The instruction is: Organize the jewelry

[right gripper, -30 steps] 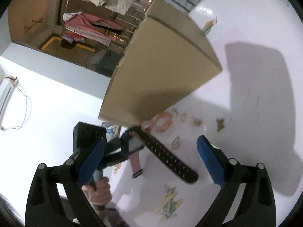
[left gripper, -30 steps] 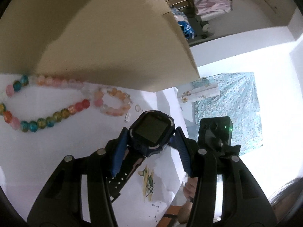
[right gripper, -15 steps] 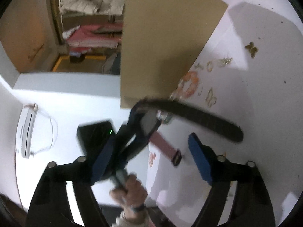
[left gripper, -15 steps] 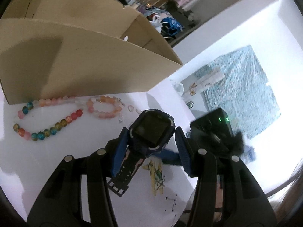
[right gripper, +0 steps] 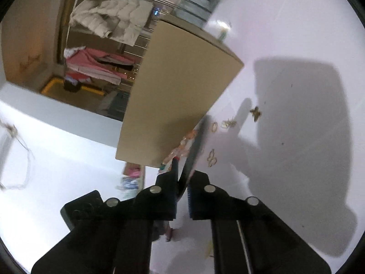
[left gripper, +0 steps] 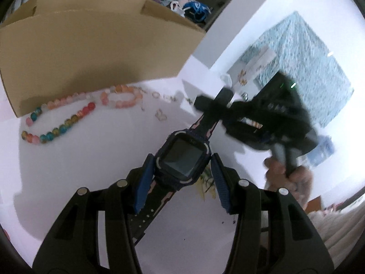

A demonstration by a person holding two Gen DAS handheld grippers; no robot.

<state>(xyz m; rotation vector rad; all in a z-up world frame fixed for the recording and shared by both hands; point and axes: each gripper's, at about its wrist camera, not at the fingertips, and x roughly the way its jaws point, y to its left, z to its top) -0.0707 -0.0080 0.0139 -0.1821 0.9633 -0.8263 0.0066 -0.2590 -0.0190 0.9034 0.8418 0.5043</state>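
Your left gripper [left gripper: 182, 171] is clamped on the watch [left gripper: 182, 157] face, and your right gripper [right gripper: 182, 182] has pinched tight on its strap [right gripper: 194, 150].

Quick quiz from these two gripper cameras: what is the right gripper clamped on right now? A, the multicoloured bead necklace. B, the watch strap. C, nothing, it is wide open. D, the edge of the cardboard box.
B: the right gripper has just closed, and its jaws pinch the dark watch strap, while the left gripper holds the watch body.

The right gripper [left gripper: 219, 105] is motion-blurred against the watch strap [left gripper: 206, 122].
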